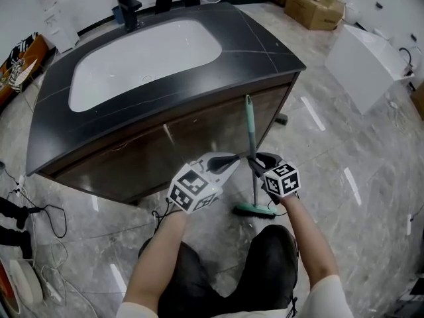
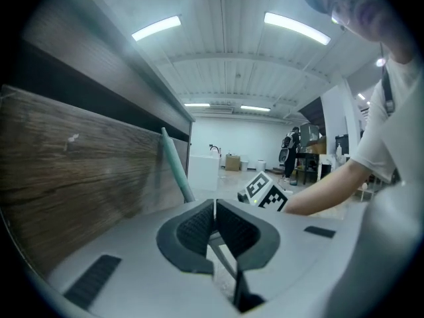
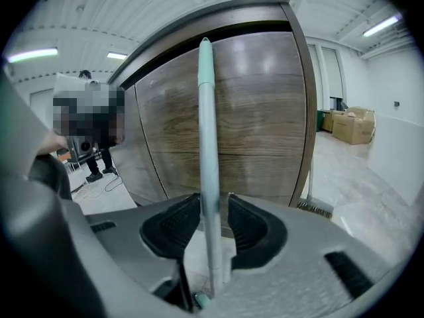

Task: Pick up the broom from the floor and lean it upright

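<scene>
Head view: broom [image 1: 251,138] stands upright, teal handle leaning on the wood front of the sink cabinet [image 1: 199,141] near its right corner, head on the grey floor [image 1: 344,197]. Right gripper [image 1: 254,163] is at the handle low down. Left gripper [image 1: 230,159] is just beside it, to the left, tip pointing at the handle.

Left gripper view: left gripper [image 2: 214,207] jaws closed to a thin slit, nothing between them. Broom handle [image 2: 175,167] rises ahead against the cabinet front [image 2: 79,177], apart from the jaws. Right gripper's marker cube [image 2: 264,192] and the person's forearm [image 2: 324,191] show at right.

Right gripper view: right gripper [image 3: 213,207] jaws stand apart with the broom handle [image 3: 207,131] between them. Handle sits against the left pad, clear gap to the right pad, so no clamp. Handle top rests on the cabinet front [image 3: 265,124].
</scene>
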`<state>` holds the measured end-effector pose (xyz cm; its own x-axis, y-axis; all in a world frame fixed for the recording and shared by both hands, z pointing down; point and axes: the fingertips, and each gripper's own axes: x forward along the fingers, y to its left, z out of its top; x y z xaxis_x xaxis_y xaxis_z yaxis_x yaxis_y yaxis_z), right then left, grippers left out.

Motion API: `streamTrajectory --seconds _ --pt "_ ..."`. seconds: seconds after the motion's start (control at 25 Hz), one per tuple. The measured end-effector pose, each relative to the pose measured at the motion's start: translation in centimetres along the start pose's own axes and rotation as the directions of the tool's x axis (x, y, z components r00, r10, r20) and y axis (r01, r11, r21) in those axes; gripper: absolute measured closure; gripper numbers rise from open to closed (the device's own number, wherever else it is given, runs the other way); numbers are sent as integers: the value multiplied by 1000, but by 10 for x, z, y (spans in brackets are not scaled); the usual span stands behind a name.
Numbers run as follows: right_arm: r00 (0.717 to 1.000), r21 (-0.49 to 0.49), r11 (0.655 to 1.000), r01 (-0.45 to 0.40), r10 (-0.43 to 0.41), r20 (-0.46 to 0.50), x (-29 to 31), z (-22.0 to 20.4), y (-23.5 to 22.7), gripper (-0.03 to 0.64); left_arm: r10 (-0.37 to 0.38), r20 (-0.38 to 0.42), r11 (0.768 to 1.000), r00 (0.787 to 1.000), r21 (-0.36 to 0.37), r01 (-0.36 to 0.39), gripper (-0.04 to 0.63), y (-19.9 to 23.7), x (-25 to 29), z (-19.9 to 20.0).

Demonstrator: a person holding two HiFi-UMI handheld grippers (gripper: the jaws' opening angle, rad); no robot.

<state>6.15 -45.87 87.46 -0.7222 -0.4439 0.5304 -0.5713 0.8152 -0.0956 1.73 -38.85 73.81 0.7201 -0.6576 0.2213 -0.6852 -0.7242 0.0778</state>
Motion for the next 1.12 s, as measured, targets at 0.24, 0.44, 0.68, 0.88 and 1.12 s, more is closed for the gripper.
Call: streamTrajectory --seconds 0.24,0.44,0.68,0.88,1.12 --pt "1000 -19 1000 -5 5 18 -3 5 5 407 -46 18 999 999 -24 47 584 2 2 -4" --pt "999 -42 999 -18 20 46 -19 16 14 405 -51 -3 999 999 -4 51 584 0 9 -11" --pt "993 -54 998 -12 18 113 -41 35 24 427 -52 2 999 999 7 52 584 -4 16 -13" --pt "985 -63 998 -13 23 169 -59 46 33 471 -75 -10 996 997 38 75 584 -20 17 -12" --pt "978 -88 996 -12 30 207 -66 44 44 517 -134 -16 988 991 74 135 584 -32 14 -21"
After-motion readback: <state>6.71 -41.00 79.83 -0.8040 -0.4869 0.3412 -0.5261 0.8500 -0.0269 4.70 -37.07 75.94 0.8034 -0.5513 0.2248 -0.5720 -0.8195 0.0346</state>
